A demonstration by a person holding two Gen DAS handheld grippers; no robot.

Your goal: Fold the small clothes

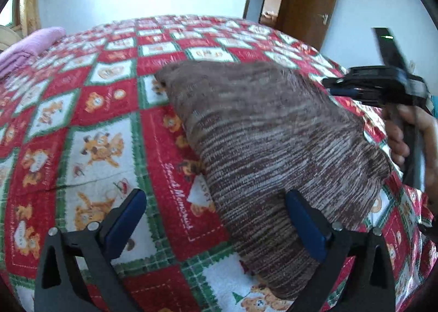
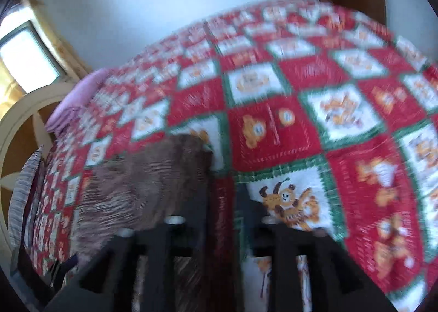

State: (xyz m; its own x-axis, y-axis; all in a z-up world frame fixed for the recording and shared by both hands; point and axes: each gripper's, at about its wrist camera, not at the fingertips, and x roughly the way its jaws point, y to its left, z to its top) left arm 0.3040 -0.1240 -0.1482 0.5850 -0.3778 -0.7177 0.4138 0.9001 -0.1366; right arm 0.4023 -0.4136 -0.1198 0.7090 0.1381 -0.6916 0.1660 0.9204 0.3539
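Jaws of the left gripper (image 1: 216, 216) stand wide, empty; the right gripper (image 2: 223, 197) is narrow, holding nothing. Brown striped knit garment (image 1: 268, 142) lies folded mid-frame on the red teddy-bear bedspread (image 1: 95, 109), seemingly nearly finished.

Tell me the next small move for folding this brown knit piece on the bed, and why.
Probably bring the left tool in to pinch the near edge of the brown knit garment. Its jaws stand wide open with nothing pressed between them, while the right tool is beside the cloth, holding nothing.
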